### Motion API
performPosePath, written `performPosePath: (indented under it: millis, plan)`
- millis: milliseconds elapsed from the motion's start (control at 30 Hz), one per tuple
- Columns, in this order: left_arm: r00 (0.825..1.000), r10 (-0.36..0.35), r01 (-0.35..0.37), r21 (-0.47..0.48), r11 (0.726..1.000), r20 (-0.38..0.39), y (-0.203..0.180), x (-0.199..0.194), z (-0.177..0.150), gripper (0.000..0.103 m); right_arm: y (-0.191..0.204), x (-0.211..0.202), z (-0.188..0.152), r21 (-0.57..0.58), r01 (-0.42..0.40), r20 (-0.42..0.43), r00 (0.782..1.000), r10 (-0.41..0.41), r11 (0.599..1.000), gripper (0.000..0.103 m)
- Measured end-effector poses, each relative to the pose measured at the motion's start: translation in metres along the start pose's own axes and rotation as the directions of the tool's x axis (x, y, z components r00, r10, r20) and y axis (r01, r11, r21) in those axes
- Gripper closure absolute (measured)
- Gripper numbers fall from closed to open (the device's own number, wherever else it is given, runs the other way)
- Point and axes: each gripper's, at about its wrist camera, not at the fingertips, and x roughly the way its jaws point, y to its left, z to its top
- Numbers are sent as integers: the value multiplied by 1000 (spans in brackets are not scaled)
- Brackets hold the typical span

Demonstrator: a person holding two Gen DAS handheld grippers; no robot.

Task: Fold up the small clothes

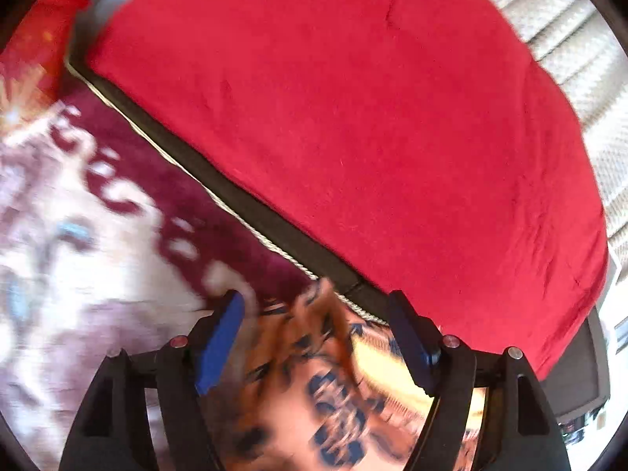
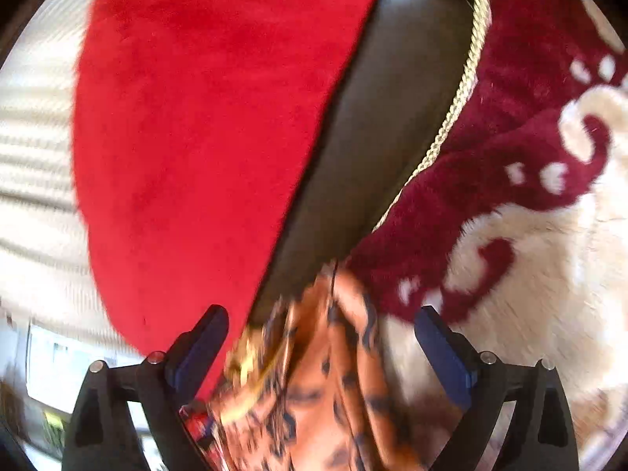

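Orange, dark-patterned fabric of the small garment (image 1: 314,384) lies bunched between the wide-spread jaws of the left gripper (image 1: 318,337) and the right gripper (image 2: 322,337), the blue pads clear of it. Beyond lie a maroon-and-cream rug (image 1: 98,235), a dark leather seat edge (image 2: 373,125) and a red cloth (image 1: 353,98).

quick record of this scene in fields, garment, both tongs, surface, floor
garment: orange cloth with dark print, bunched and blurred, lying between both pairs of tongs
left tongs: open, pads not pressing the cloth
right tongs: open, cloth loose between the fingers
surface: red cover over a dark cushion with a rope trim edge
floor: maroon and cream rug
fold: cannot tell, too blurred
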Motion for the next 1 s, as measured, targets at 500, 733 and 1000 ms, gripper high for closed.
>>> performPosePath:
  millis: [500,733,1000]
  plan:
    - [965,76,-12,246,969,-252,5,7,-102,79,22,22,-88,-528,147,-188,940,-284,837,63]
    - [979,57,-15,210,978,-194,-21,-33,-74,84,69,2,-94,-500,119,-185,953,-240,858,84]
    - [988,-59,98,282,954,-143,-48,-150,-94,83,113,-118,-107,-577,61,-139,975,-172,814,86]
